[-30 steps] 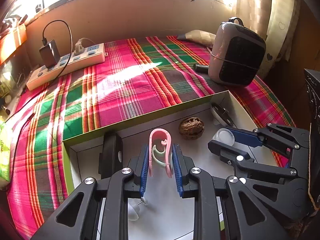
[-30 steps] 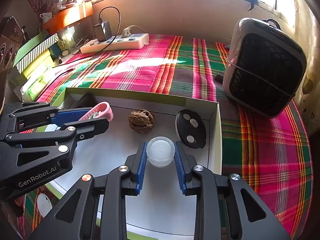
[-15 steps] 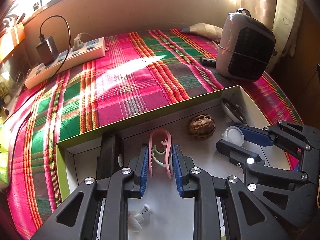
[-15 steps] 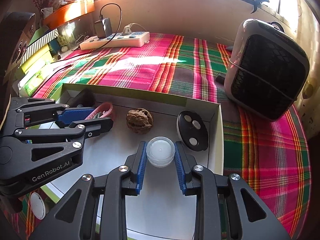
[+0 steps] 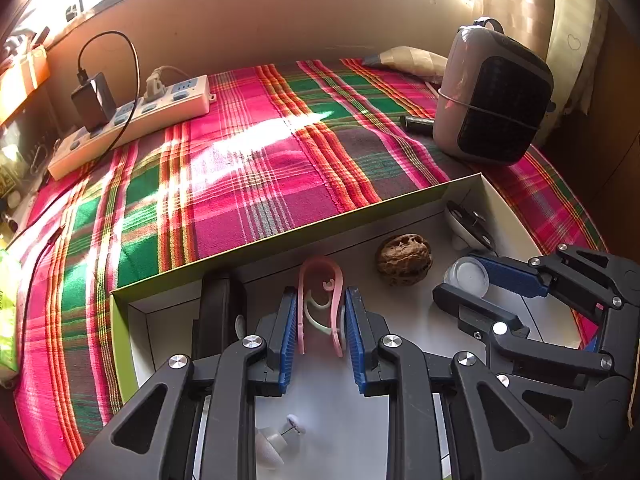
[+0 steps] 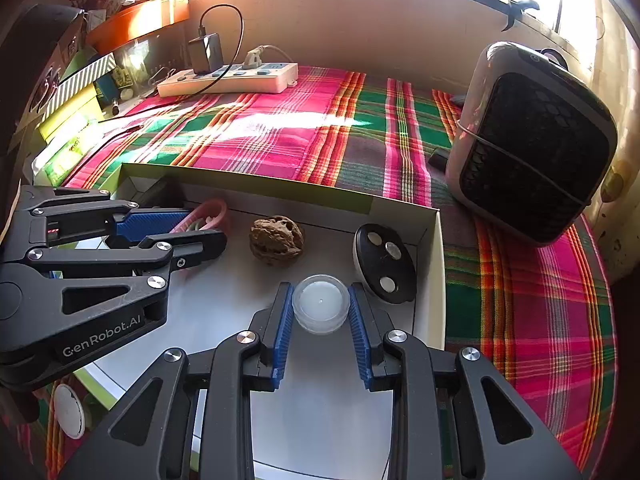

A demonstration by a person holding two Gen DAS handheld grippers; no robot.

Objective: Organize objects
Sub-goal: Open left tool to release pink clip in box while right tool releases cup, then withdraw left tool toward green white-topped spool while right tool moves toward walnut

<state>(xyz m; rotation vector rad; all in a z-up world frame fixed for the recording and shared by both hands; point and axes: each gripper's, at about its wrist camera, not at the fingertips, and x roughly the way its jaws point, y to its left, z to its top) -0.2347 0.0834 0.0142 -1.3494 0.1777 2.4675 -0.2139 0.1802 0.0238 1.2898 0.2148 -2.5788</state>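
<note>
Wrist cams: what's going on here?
A person is sorting small items in a white box on a plaid cloth. The left hand-held gripper is shut on a pink clip; the right hand-held gripper is shut on a small clear jar. A walnut and a black oval piece lie loose in the box.

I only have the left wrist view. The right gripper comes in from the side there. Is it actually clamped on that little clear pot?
Observer: Yes. Looking along the right gripper, both blue pads press the sides of the clear pot.
Operator: And the dark oval thing by the box's right wall? I see it edge-on.
Observer: Its black face carries three silver discs.
</note>
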